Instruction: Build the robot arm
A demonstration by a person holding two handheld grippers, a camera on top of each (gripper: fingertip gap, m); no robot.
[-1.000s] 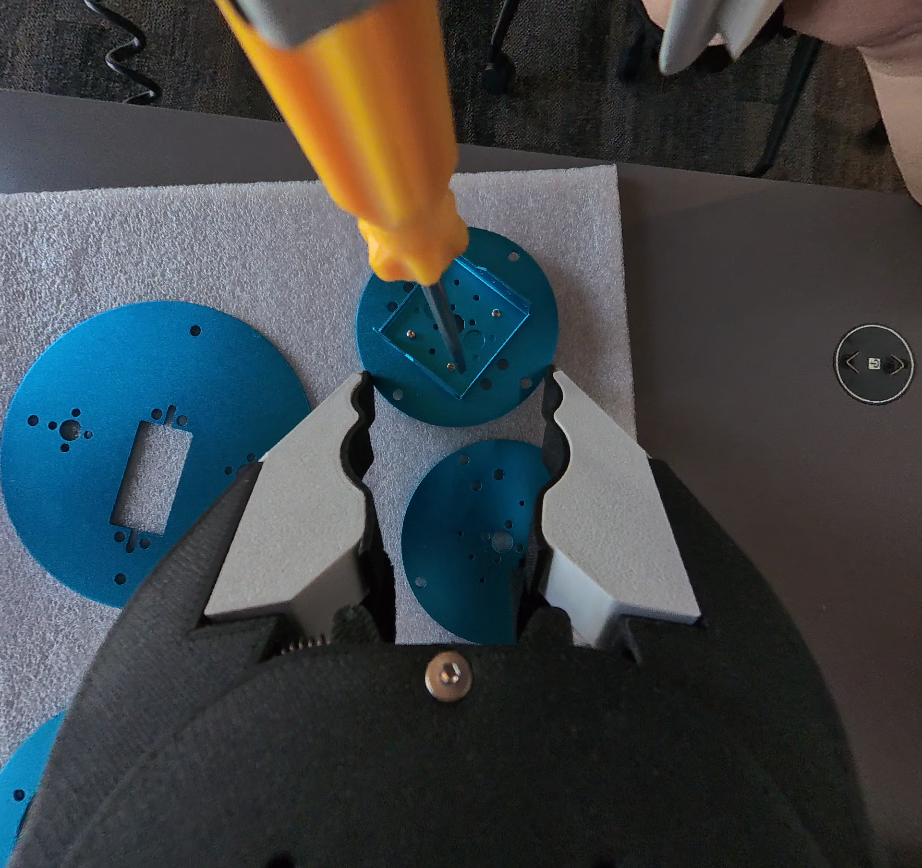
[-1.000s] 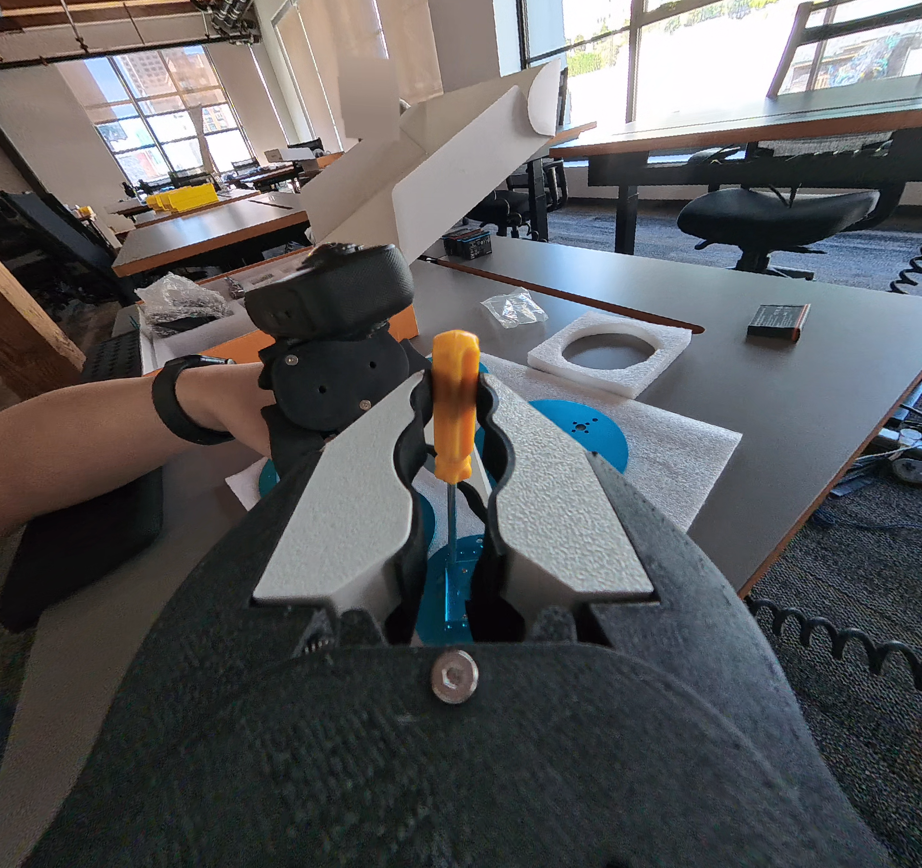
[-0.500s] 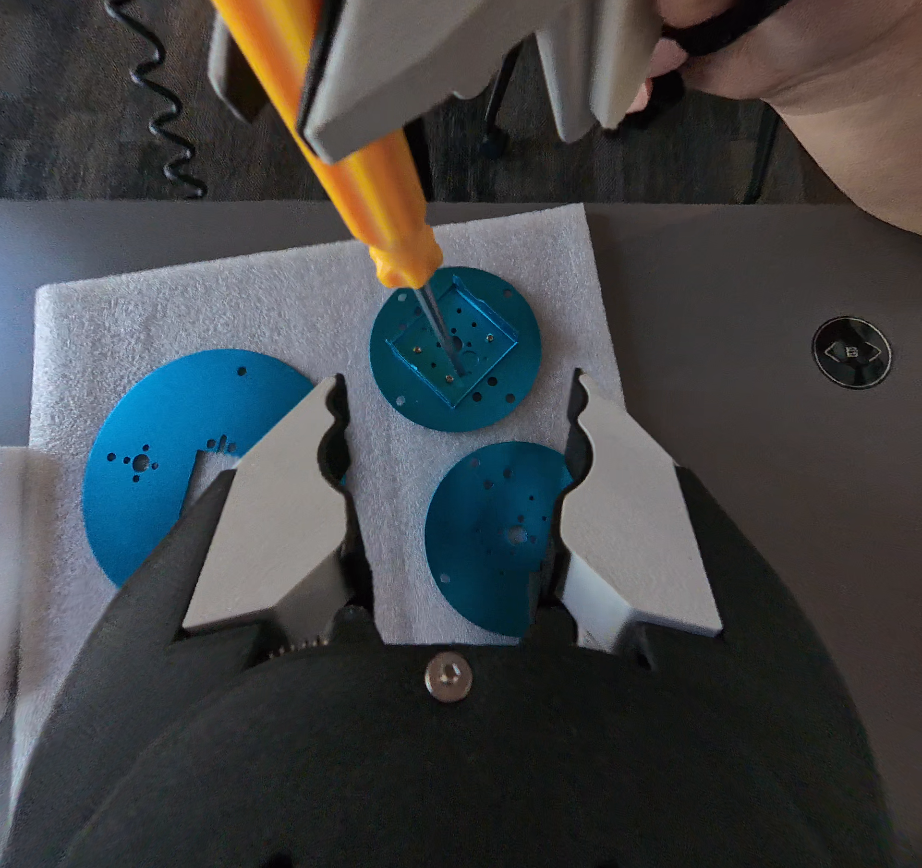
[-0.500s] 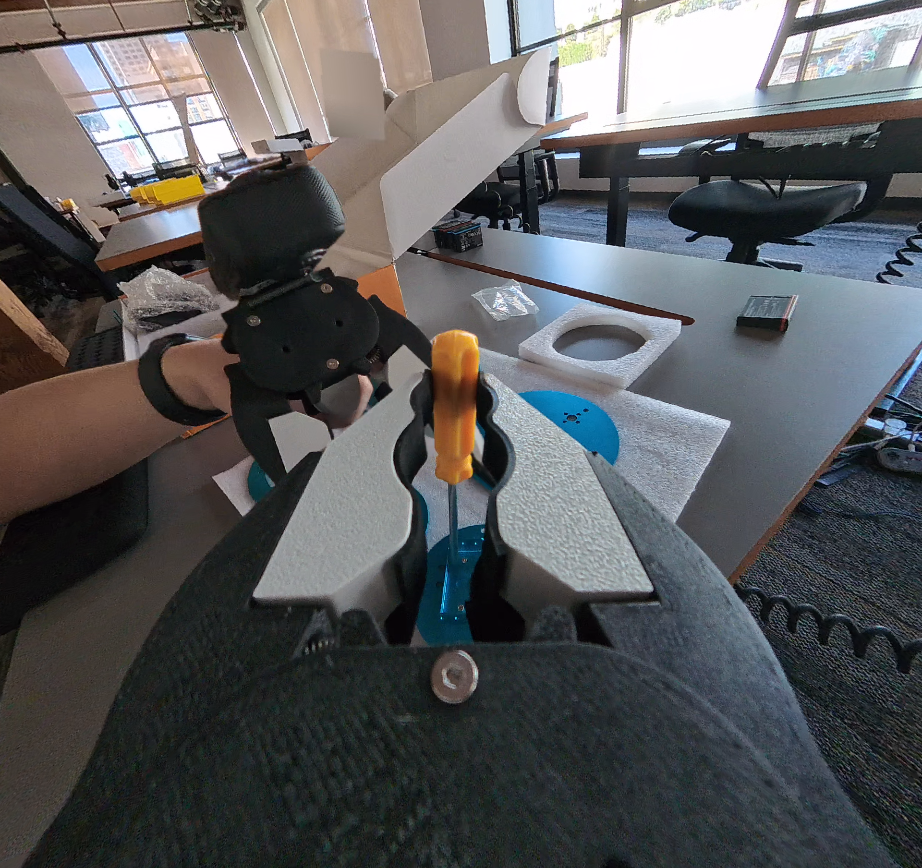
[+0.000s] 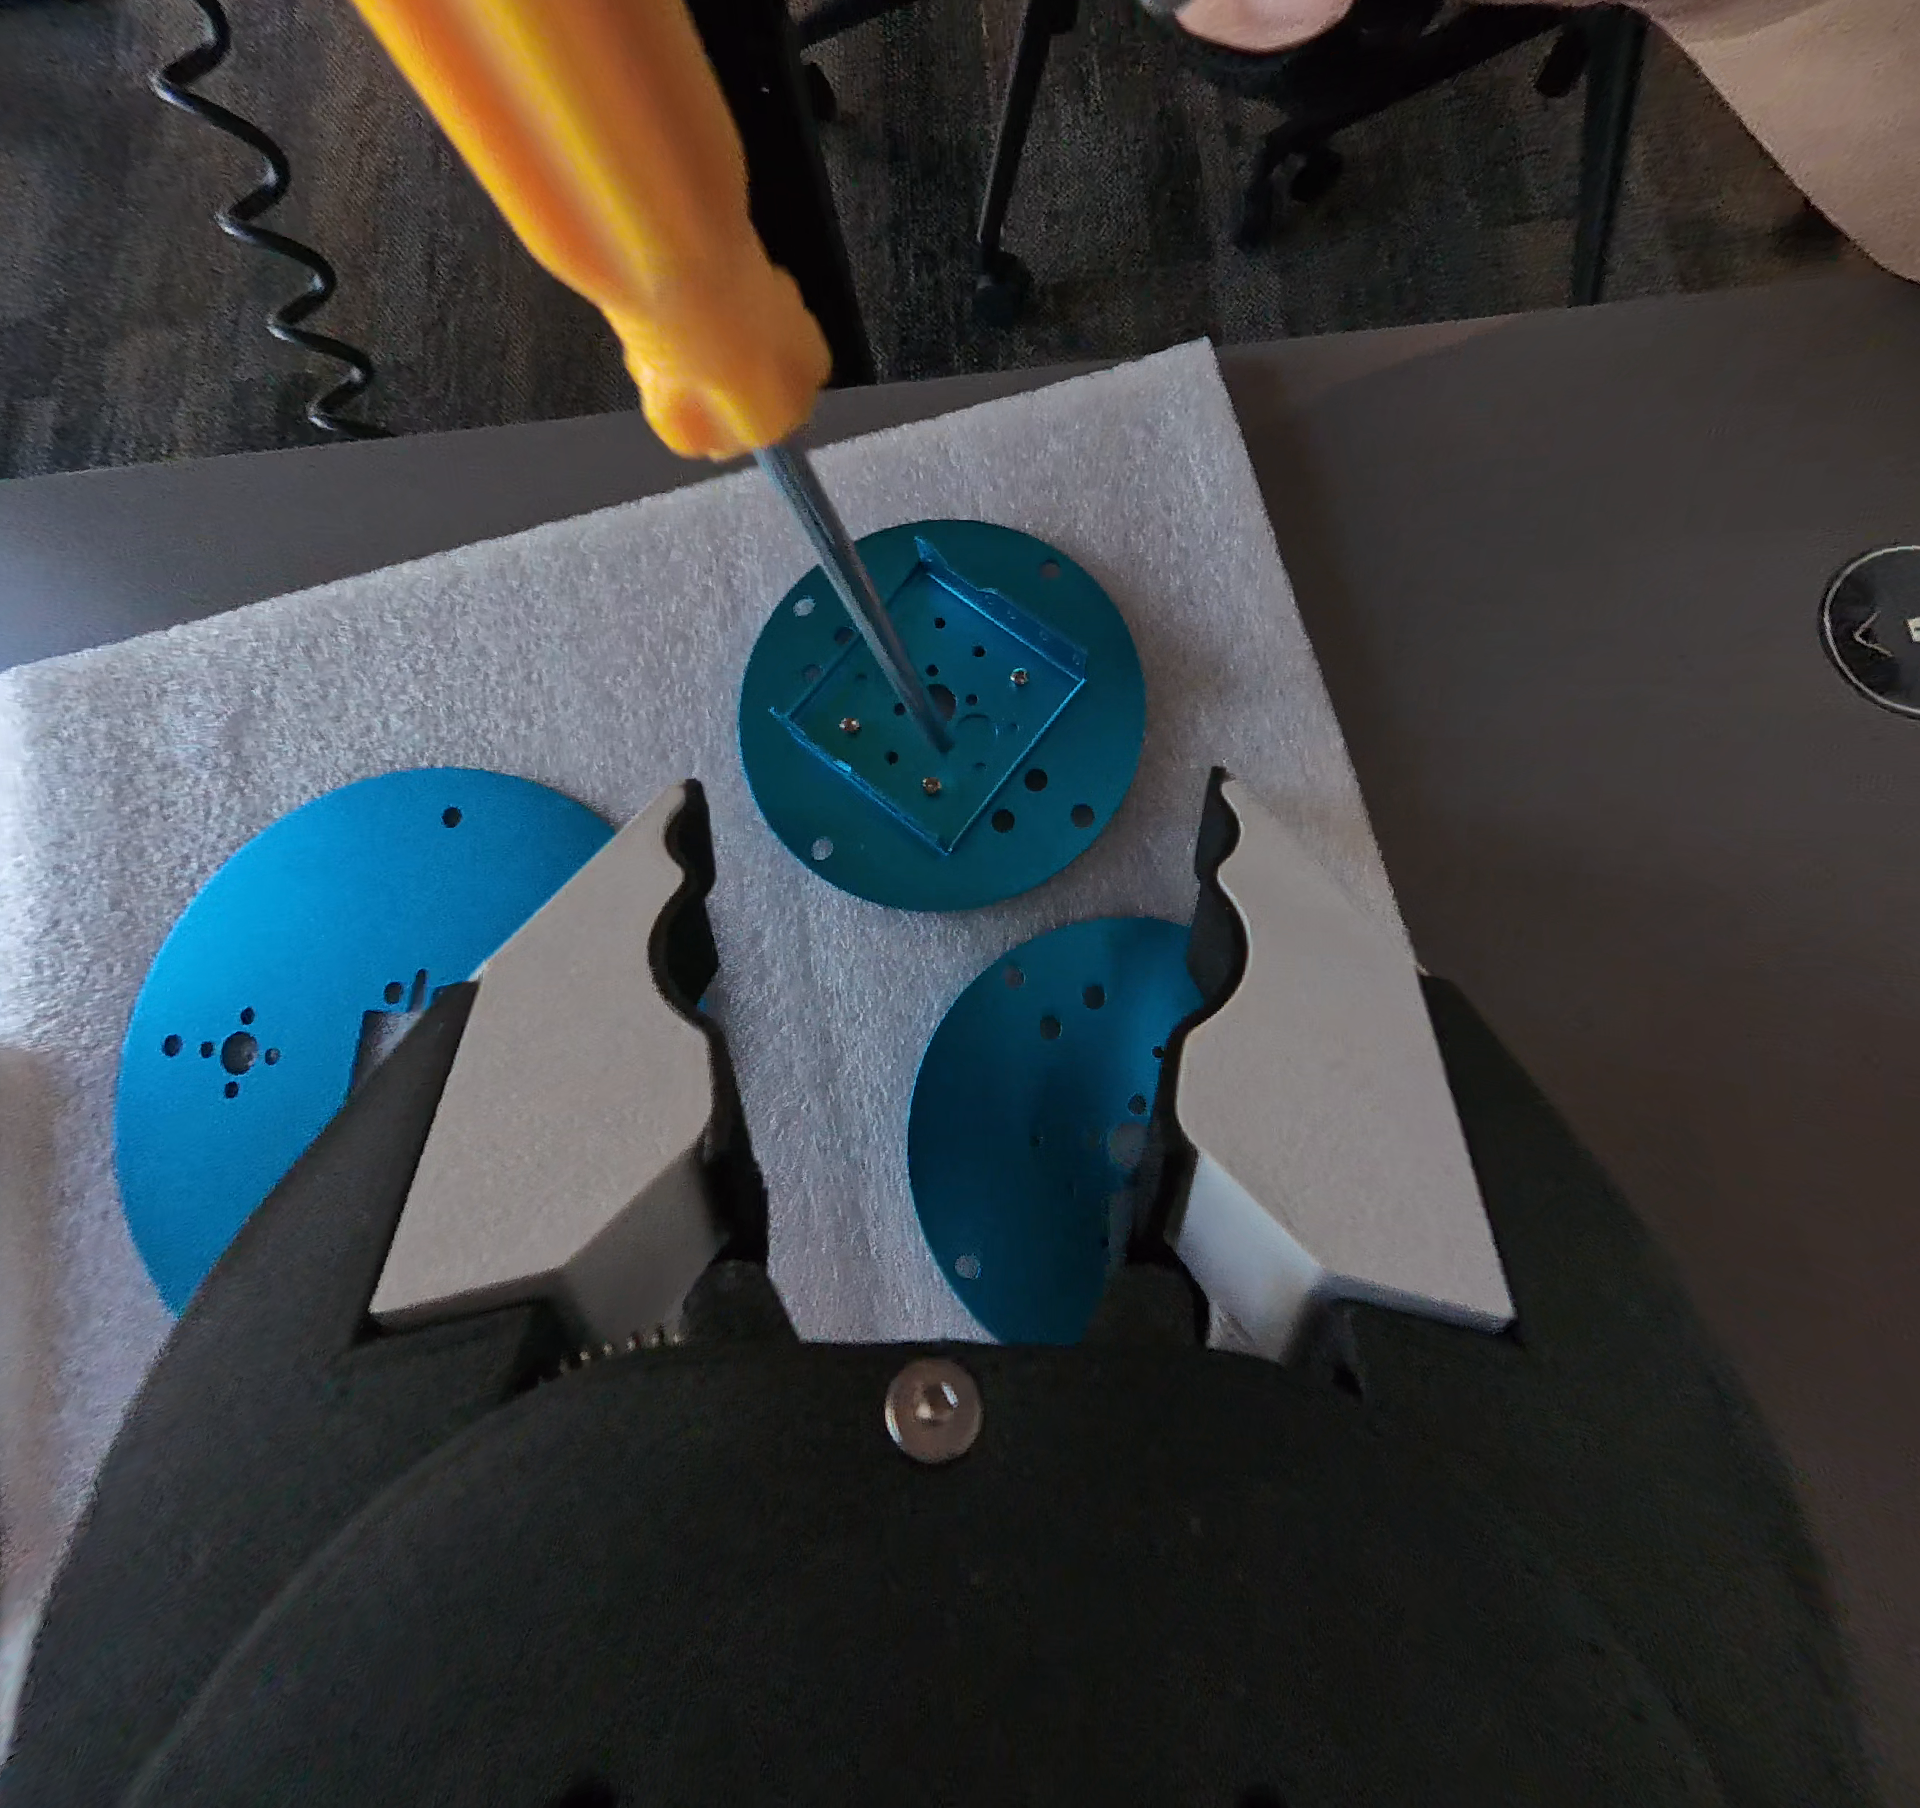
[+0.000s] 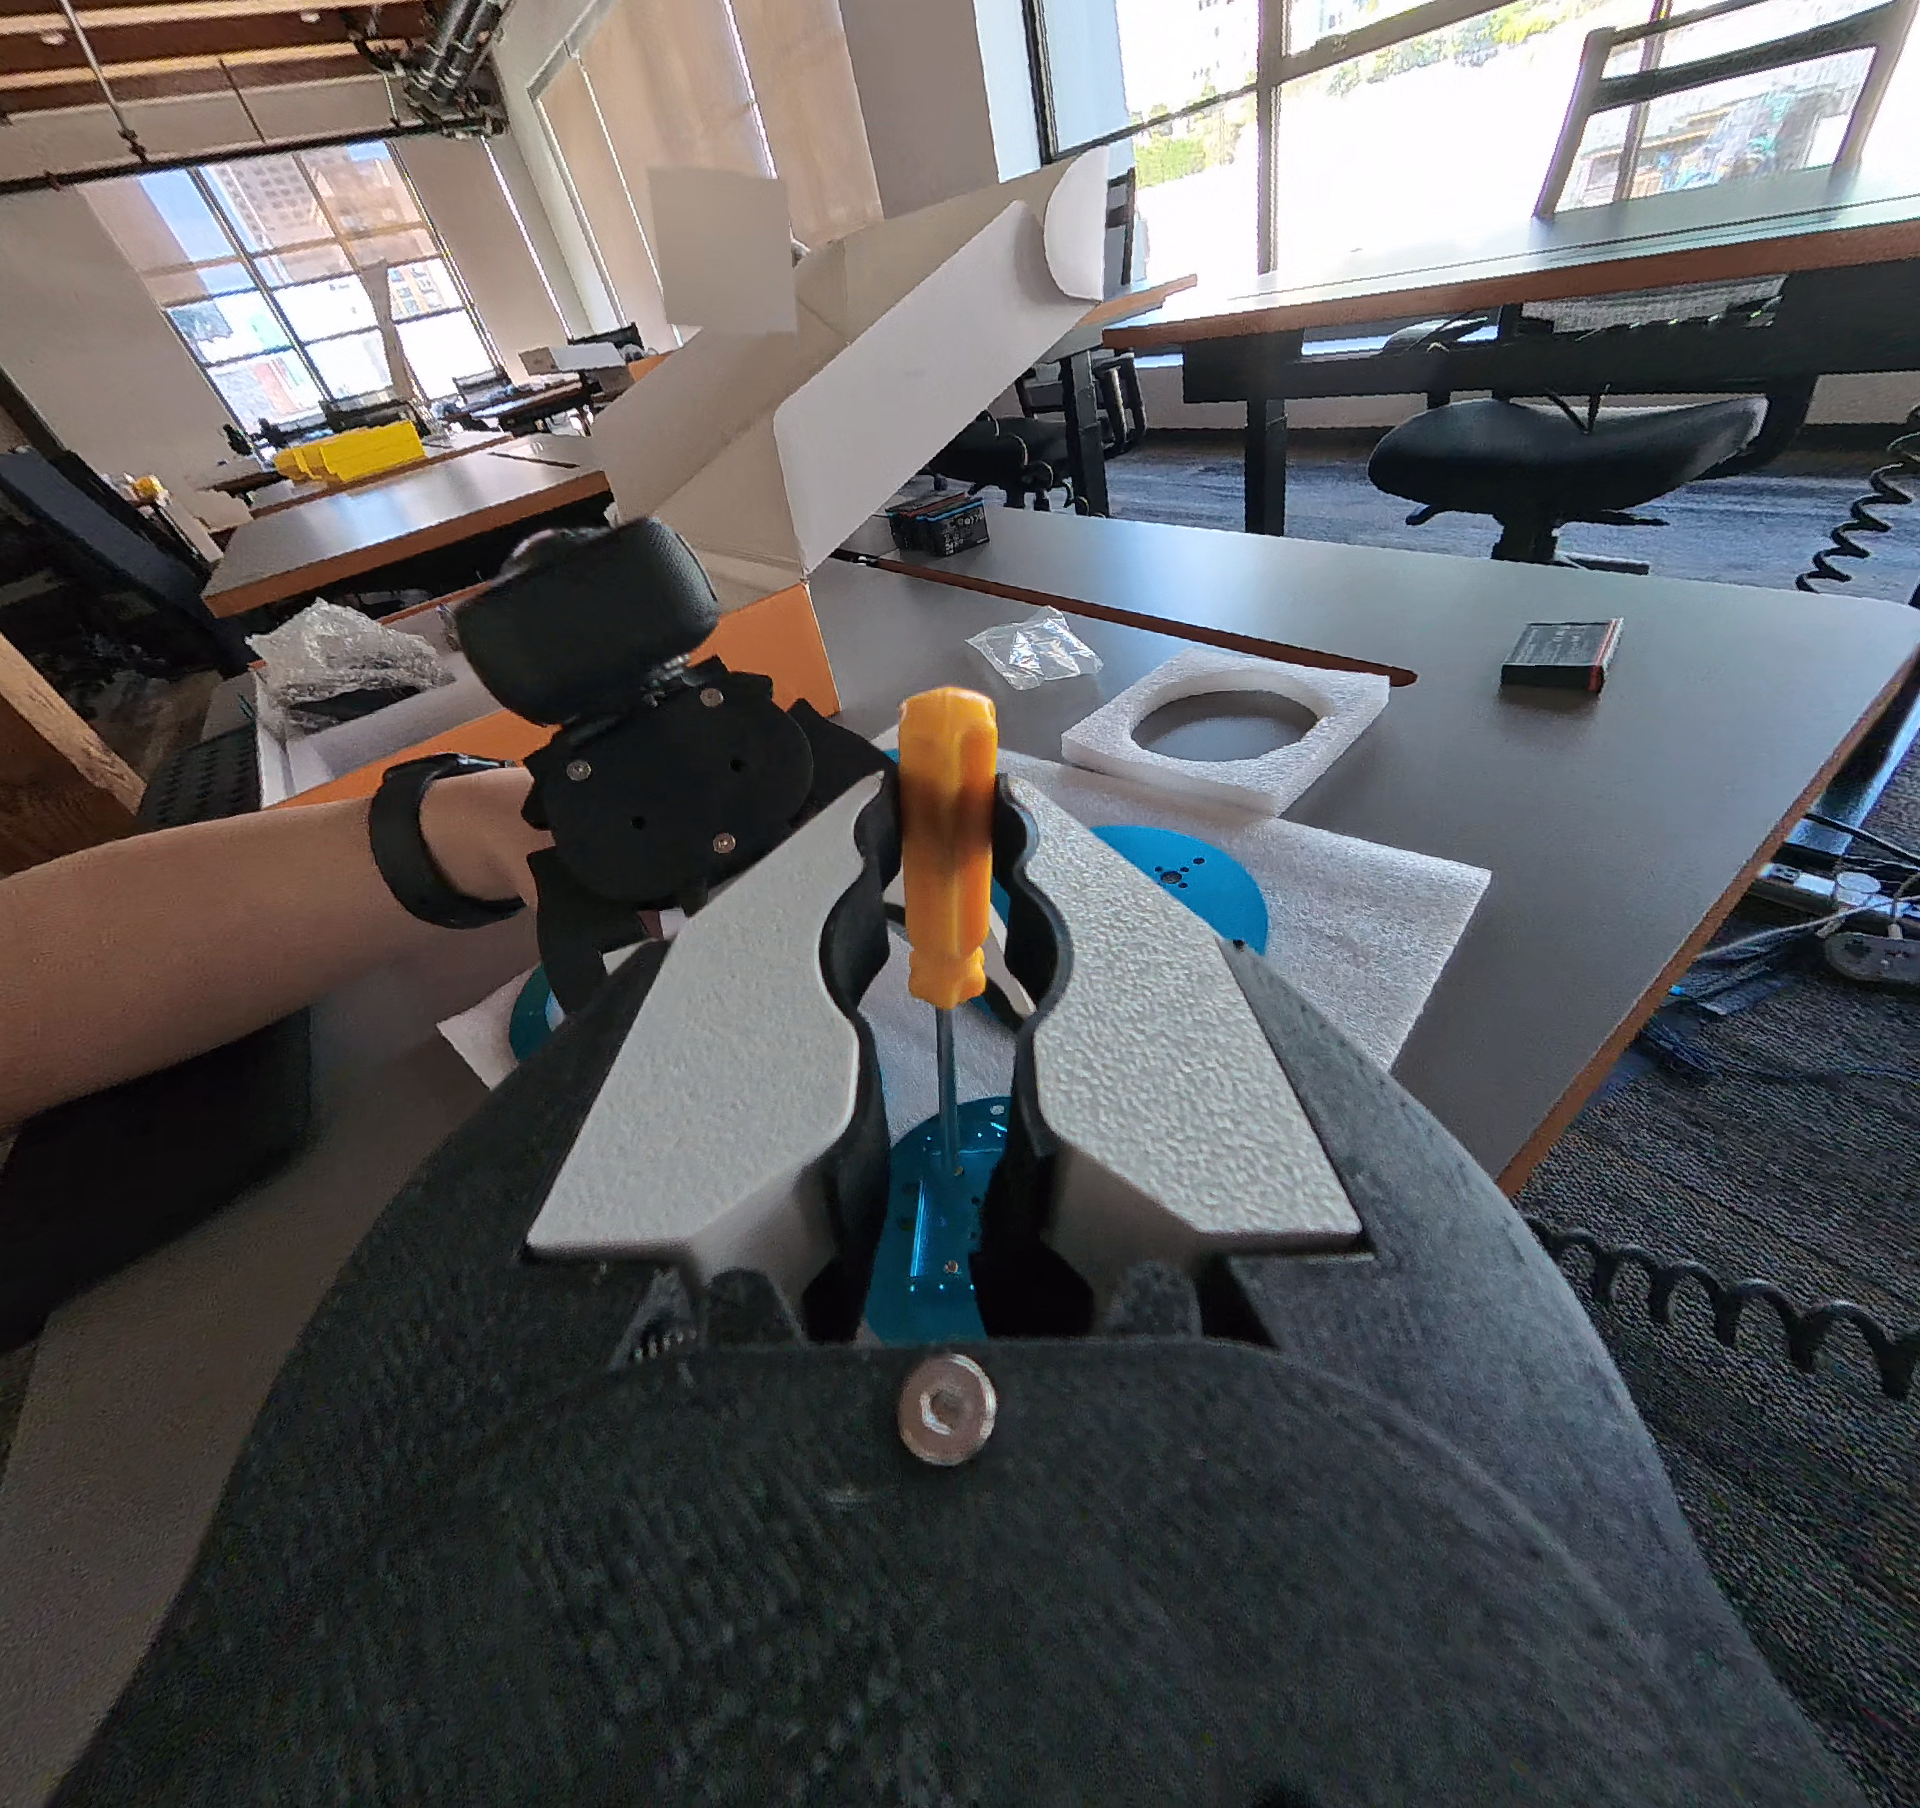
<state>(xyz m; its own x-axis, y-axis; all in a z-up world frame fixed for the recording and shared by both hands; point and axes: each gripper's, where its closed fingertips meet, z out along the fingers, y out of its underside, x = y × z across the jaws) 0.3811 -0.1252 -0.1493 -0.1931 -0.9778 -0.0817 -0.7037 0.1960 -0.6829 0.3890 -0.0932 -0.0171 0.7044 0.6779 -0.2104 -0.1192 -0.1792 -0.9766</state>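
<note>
Your right hand-held gripper (image 6: 951,885) pinches the orange screwdriver (image 6: 945,844), its tip resting in the square bracket (image 5: 925,709) on the small blue disc (image 5: 940,714); three screws look seated. Your left hand-held gripper (image 5: 951,937) hovers spread and empty. The discs lie on white foam sheet (image 5: 520,657) on a grey tabletop (image 6: 1558,802) in a bright office.

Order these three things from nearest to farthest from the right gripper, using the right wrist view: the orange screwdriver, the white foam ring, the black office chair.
1. Orange screwdriver: clamped between the fingers of the right gripper, at centre.
2. White foam ring: on the grey desk, ahead and to the right.
3. Black office chair: on the floor beyond the desk, far right.
</note>
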